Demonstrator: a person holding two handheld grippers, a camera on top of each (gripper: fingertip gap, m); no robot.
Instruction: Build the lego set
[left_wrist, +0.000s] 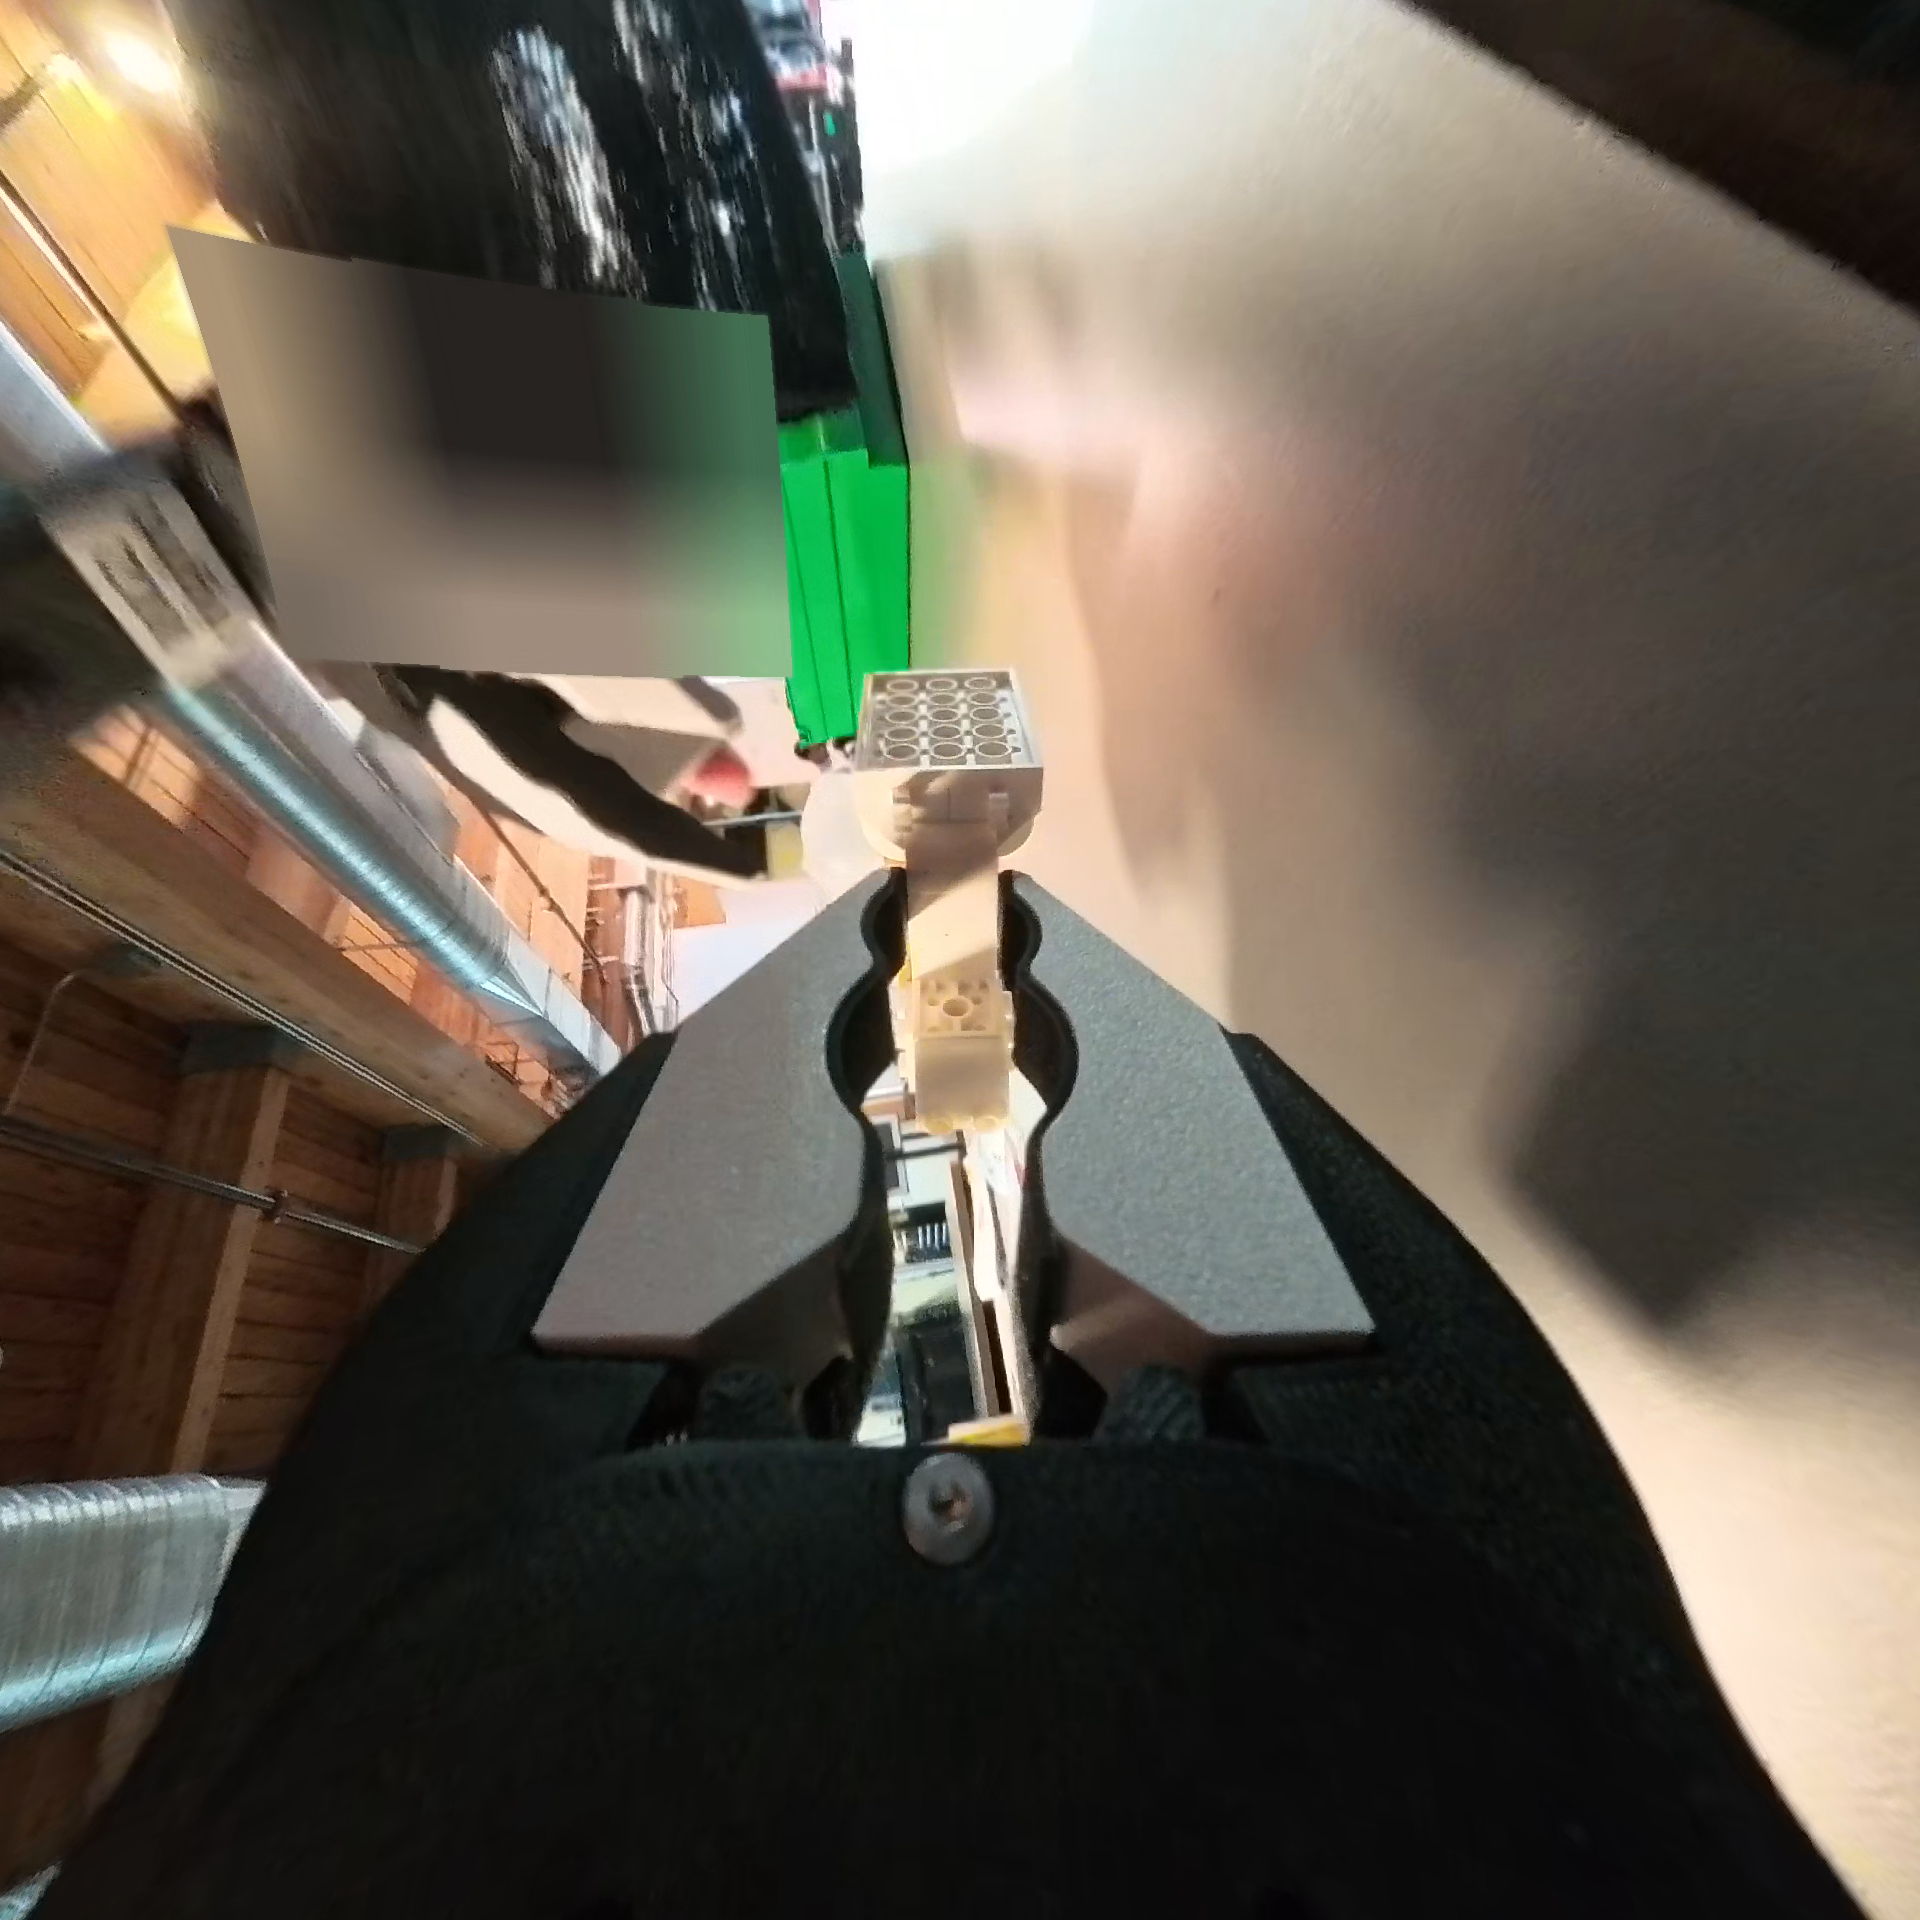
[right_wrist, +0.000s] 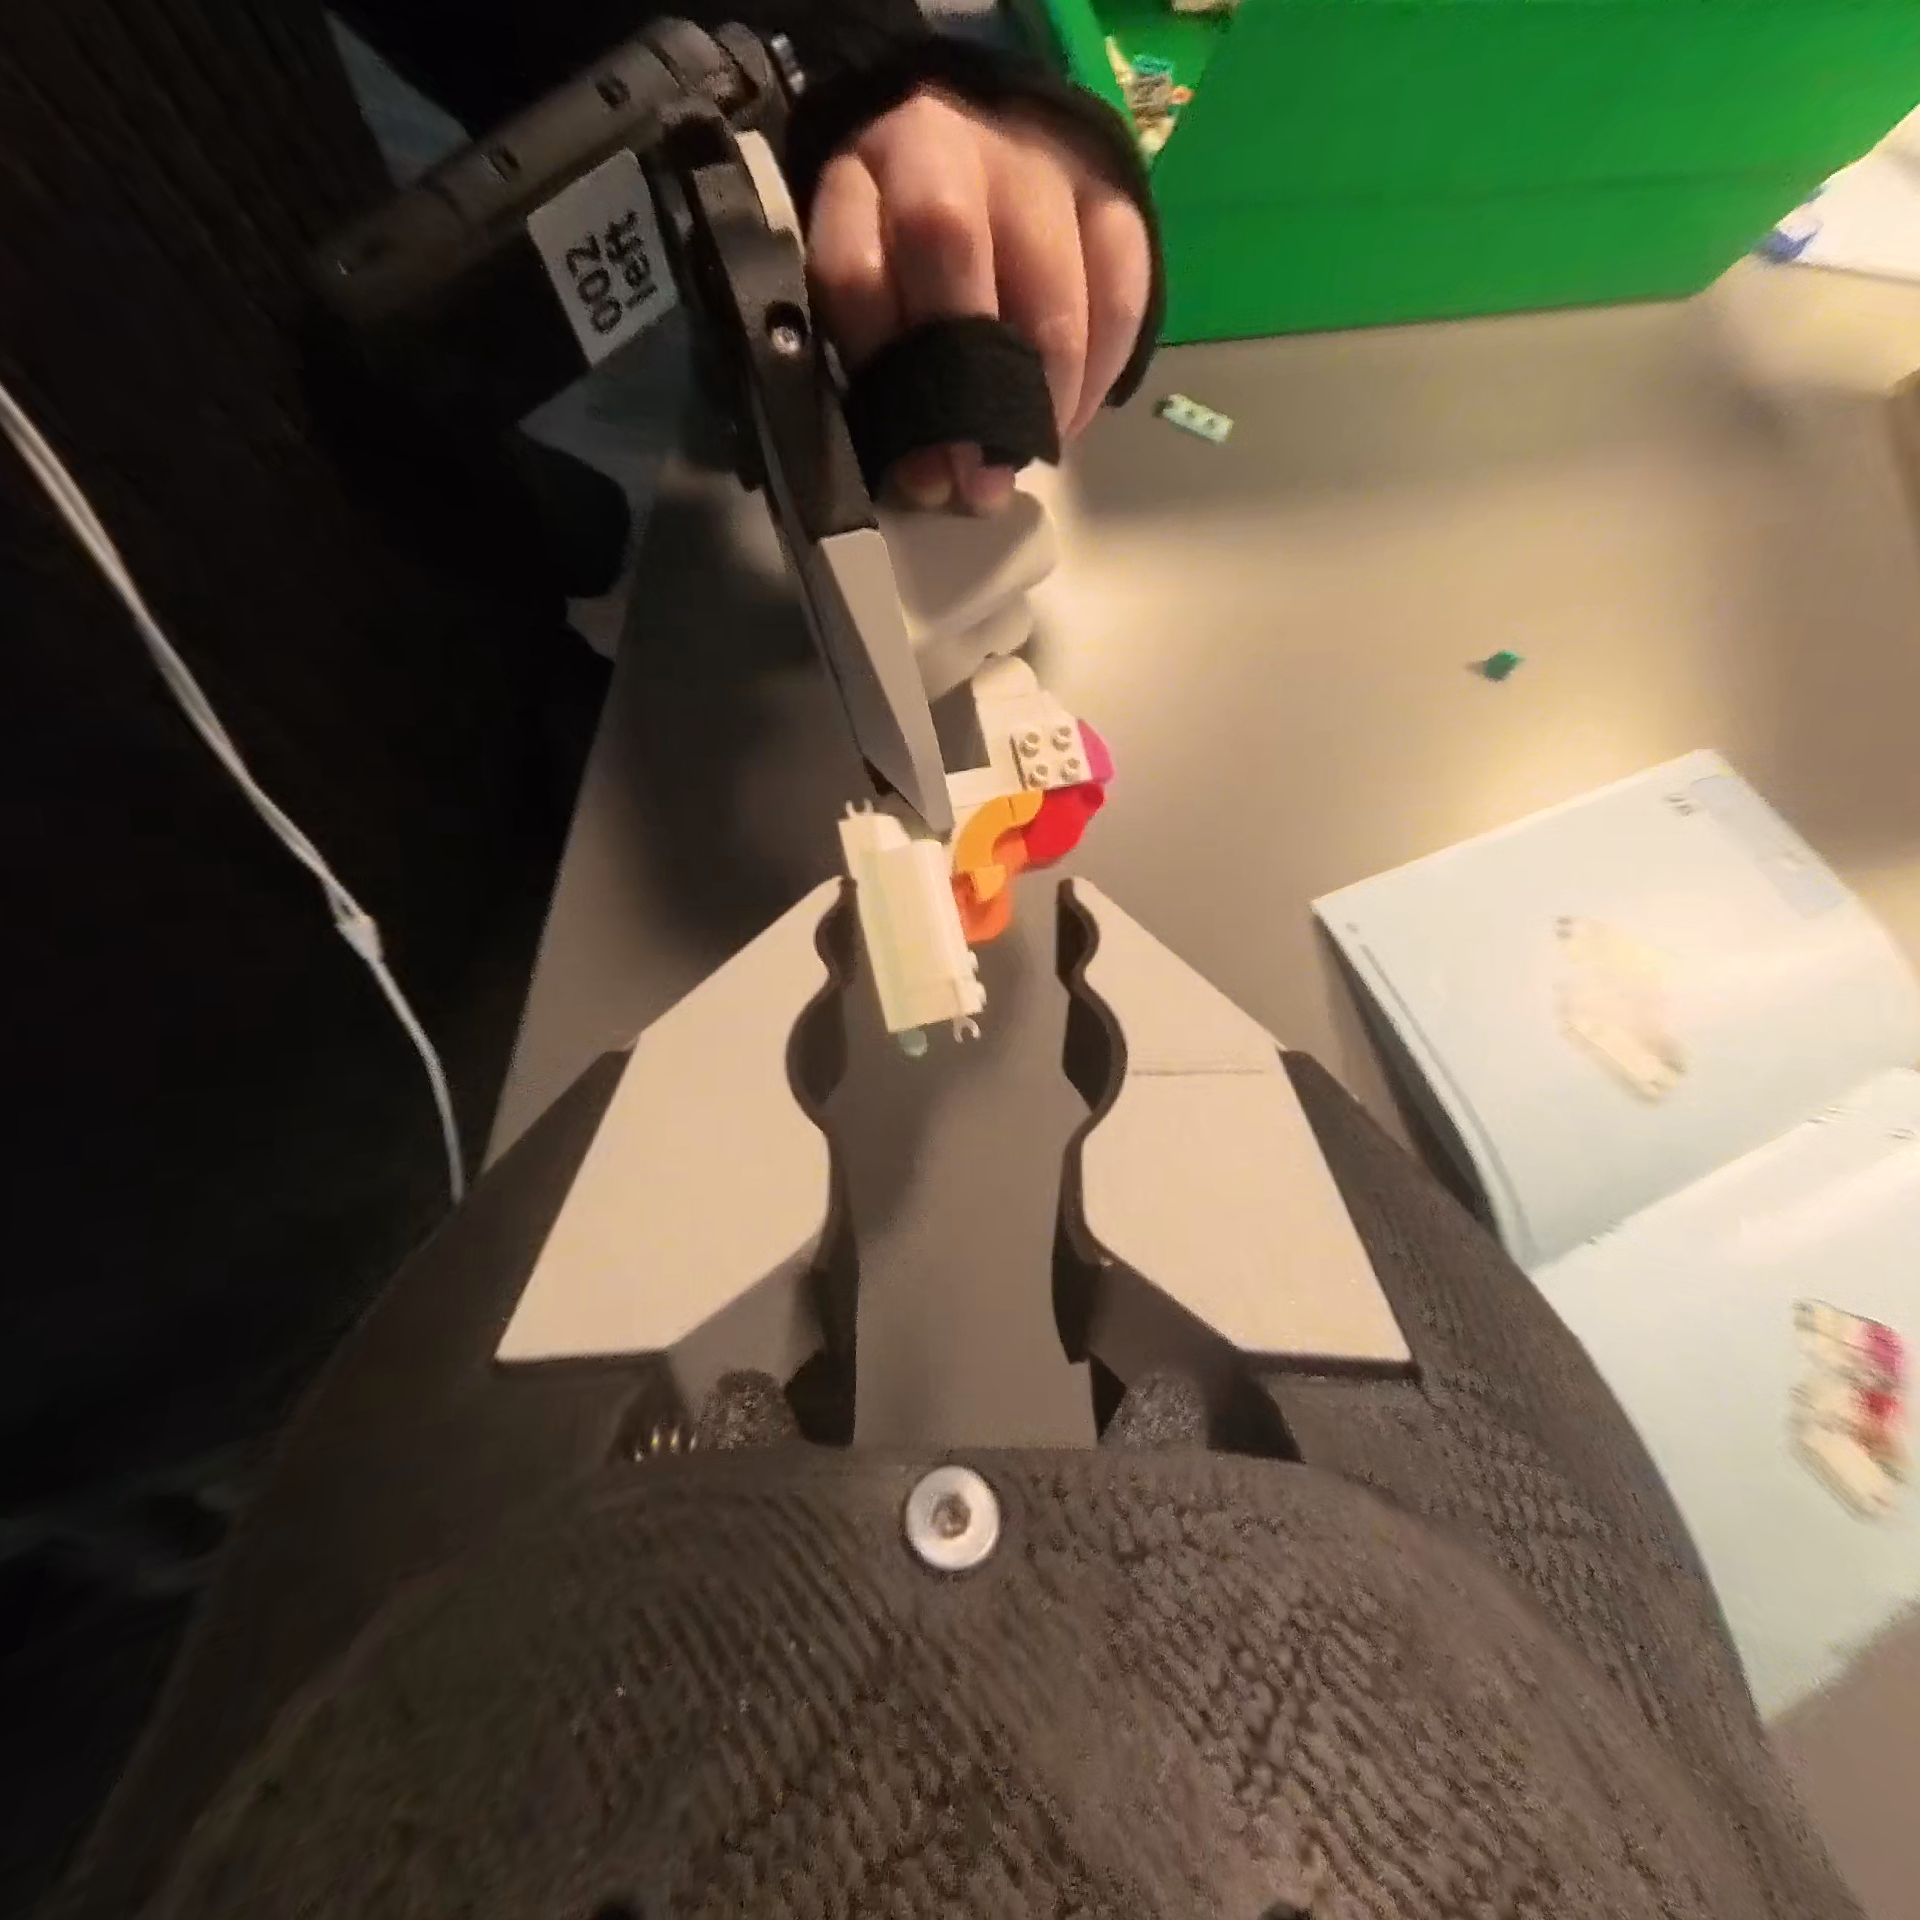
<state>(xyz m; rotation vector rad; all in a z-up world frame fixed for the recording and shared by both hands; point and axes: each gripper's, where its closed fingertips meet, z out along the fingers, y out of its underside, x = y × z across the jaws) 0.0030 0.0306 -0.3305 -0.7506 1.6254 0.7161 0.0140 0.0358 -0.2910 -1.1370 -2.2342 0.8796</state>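
Note:
My left gripper (left_wrist: 951, 894) is shut on a white lego model (left_wrist: 948, 758) and holds it in the air, a studded white plate at its far end. In the right wrist view the left gripper (right_wrist: 928, 805) reaches in from the upper left, held by a person's hand (right_wrist: 977, 239). The model's white block (right_wrist: 912, 940) hangs below orange (right_wrist: 987, 852), red (right_wrist: 1060, 821) and pink curved pieces. My right gripper (right_wrist: 956, 899) is open. The white block sits between its fingertips, close to the left finger (right_wrist: 821, 914), not clamped.
An open light-blue instruction booklet (right_wrist: 1662, 1091) lies on the beige table (right_wrist: 1351, 623) to the right. A green box (right_wrist: 1455, 156) stands at the back, also in the left wrist view (left_wrist: 847, 571). Two small green pieces (right_wrist: 1195, 418) (right_wrist: 1496, 665) lie loose. A white cable (right_wrist: 312, 862) hangs at left. Tip to tip, the grippers are about 5 cm apart.

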